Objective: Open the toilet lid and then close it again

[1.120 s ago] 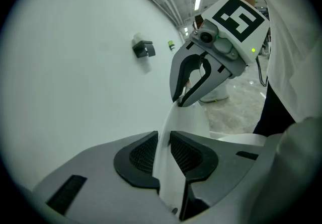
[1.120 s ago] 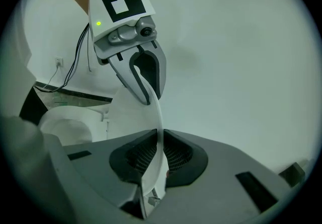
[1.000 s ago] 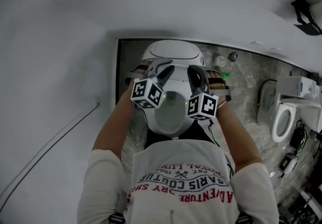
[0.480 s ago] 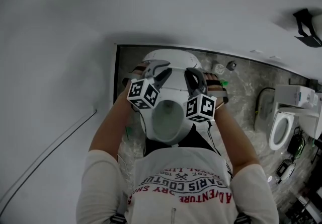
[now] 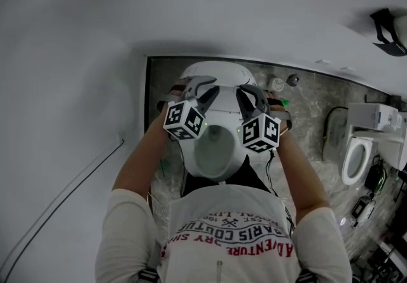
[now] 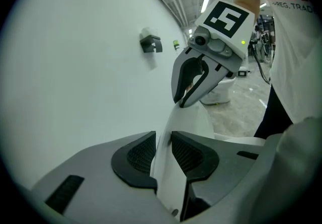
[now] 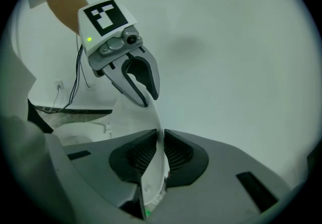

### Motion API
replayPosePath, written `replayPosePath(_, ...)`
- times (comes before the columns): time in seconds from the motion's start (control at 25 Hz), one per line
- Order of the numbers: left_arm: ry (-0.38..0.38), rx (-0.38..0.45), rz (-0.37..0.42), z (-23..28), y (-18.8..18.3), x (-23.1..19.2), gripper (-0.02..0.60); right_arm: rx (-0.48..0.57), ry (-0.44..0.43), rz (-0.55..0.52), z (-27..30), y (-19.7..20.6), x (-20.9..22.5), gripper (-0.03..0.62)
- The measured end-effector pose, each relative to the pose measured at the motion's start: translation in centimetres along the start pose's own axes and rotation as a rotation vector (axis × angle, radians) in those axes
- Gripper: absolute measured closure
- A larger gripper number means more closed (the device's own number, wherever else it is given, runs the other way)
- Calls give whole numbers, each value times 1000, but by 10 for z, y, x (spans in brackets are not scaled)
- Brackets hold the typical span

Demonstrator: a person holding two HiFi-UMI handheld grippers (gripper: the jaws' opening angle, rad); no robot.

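Note:
The white toilet lid [image 5: 224, 109] stands raised over the bowl [image 5: 213, 156], and I hold it by its two side edges. At the lid's left edge my left gripper [image 5: 193, 92] has its pads pressed on the thin white rim [image 6: 193, 117]. My right gripper [image 5: 250, 98] is clamped on the right edge in the same way. In the left gripper view the rim runs from my own jaws [image 6: 163, 152] up to the right gripper [image 6: 188, 94]. From the right gripper view, the lid [image 7: 133, 115] curves from those jaws [image 7: 161, 150] to the left gripper [image 7: 143, 97].
A plain white wall rises right behind the toilet, with a thin cable [image 5: 76, 180] running along it on the left. The person's torso stands close against the bowl's front. A second toilet [image 5: 356, 158] and small items [image 5: 278, 83] sit on the marble floor to the right.
Both grippers stay clamped on the lid and have shifted a little with it. The right gripper's marker cube has rolled slightly.

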State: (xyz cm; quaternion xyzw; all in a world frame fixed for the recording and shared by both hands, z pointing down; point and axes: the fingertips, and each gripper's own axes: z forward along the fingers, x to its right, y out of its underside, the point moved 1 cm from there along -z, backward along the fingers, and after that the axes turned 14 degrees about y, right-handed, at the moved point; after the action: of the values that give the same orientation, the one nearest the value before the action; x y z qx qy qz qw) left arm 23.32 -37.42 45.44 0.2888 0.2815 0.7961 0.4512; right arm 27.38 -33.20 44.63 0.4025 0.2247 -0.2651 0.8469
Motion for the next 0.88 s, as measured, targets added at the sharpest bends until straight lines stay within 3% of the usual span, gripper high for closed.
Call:
replayPosePath(0.2,-1,73,-49,-21,-17,5,474,-24,-2,98,-19,-6,4,559)
replayPosePath(0.36,-57,240,-155,-58,-47,4,477,6,93,187,-49,-27,20,559)
replayPosePath(0.48,-117,359,-211,-93,-70,10,514,29,168,278,-79,-44,27,559)
replayPosePath(0.6,-168,429,-227,-124,-86,25,531,45,229,413,-109,-57,30,560)
replayPosePath(0.72,-236,518,-291,-158,-97,41,550,50,291,536,-139,-66,31,562)
replayPosePath(0.88,-323,590,-342,-199,-101,63,572,55,383,631,-177,-74,28,568)
